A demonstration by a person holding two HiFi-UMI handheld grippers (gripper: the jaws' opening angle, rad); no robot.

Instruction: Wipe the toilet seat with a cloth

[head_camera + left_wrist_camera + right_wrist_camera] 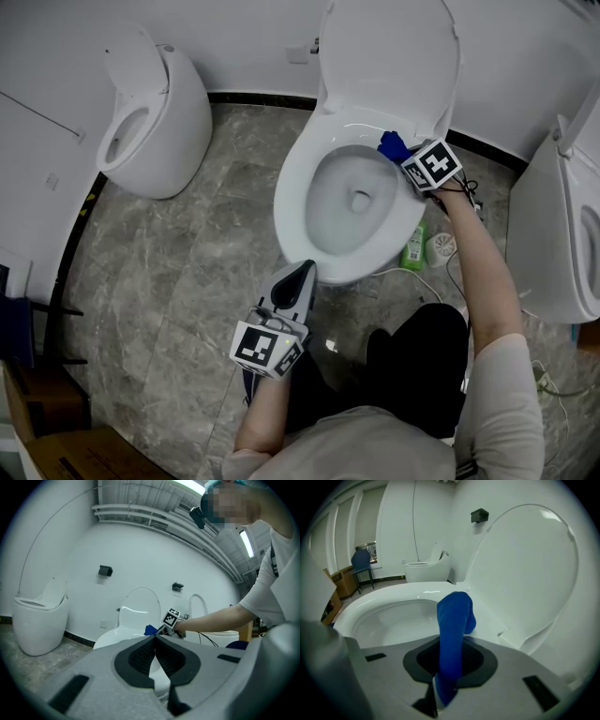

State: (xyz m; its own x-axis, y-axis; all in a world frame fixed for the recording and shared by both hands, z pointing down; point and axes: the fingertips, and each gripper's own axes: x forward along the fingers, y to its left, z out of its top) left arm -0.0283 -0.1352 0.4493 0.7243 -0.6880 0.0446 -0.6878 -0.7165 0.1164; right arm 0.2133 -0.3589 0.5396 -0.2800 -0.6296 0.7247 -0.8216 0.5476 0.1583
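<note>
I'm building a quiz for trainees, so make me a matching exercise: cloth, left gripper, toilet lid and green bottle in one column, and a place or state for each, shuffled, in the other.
1. blue cloth
2. left gripper
3. toilet lid
4. green bottle

A. on the floor beside the bowl
B. raised upright
C. clamped in the right gripper
D. shut on nothing

Pairs: 1-C, 2-D, 3-B, 4-A
</note>
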